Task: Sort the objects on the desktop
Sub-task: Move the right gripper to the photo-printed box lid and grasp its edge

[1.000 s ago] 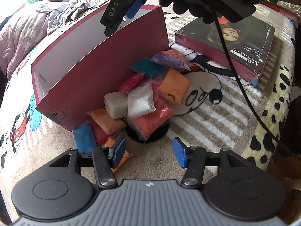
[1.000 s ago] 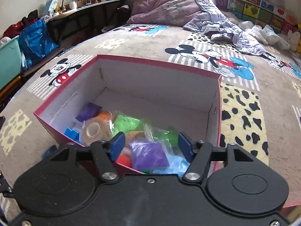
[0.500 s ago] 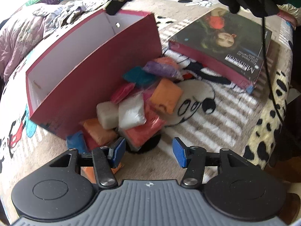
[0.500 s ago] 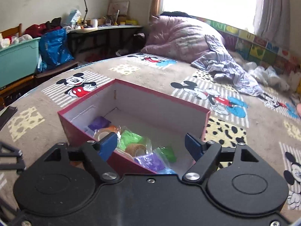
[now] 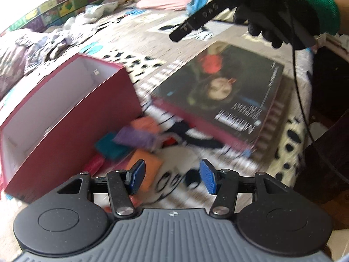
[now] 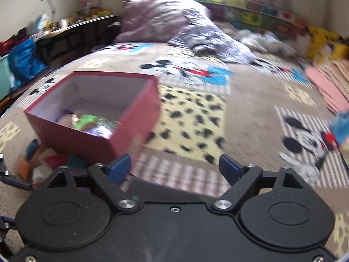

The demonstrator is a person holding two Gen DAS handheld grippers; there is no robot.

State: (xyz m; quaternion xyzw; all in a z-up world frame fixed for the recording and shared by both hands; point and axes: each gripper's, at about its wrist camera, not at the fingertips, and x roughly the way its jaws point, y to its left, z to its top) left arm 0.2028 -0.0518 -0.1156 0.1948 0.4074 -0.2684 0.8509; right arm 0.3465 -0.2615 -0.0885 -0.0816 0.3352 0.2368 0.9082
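Observation:
A red cardboard box (image 5: 72, 118) stands on the Mickey Mouse blanket; it also shows in the right wrist view (image 6: 139, 122) with green and purple packets (image 6: 91, 122) inside. Several coloured packets lie beside it, among them a purple one (image 5: 135, 138), a teal one (image 5: 109, 148) and an orange one (image 5: 150, 166). My left gripper (image 5: 172, 178) is open and empty above the orange packet. My right gripper (image 6: 174, 169) is open and empty, held above the blanket to the right of the box; it shows from outside in the left wrist view (image 5: 205, 15).
A dark book (image 5: 226, 96) lies right of the packets. More packets (image 6: 32, 157) show at the box's near left corner. A crumpled duvet (image 6: 174, 28) lies at the far side. A desk with clutter (image 6: 61, 26) stands at the back left.
My right gripper has risen and swung right, away from the box, its fingers spreading wider. My left gripper has moved forward along the pile toward the book, still open.

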